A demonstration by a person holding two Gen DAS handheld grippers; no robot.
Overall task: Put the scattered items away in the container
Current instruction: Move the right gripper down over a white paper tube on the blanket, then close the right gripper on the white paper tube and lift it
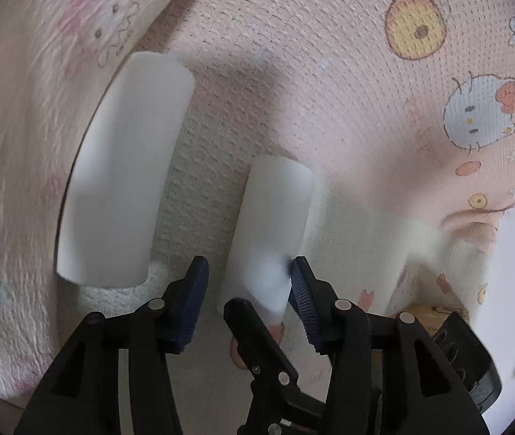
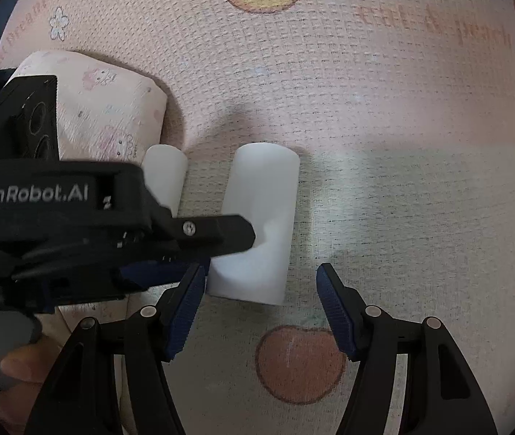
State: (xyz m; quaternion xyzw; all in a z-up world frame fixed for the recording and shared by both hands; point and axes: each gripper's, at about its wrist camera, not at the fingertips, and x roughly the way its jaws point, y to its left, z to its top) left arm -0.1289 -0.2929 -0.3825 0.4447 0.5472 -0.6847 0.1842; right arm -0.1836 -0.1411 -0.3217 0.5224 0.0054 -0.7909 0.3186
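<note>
This looks like a home, most likely a bedroom. The surface filling both views is a soft pink waffle-weave blanket (image 2: 384, 116) printed with cartoon cats, flowers, bows and fruit, the sort of bedding found on a bed. A pillow (image 1: 21, 145) in a matching cartoon print lies on it, at the left in both views.

The left claw (image 2: 199, 250) hides the smaller white tube's (image 2: 166, 174) lower half; the pillow (image 1: 14, 166) is blurred
</note>
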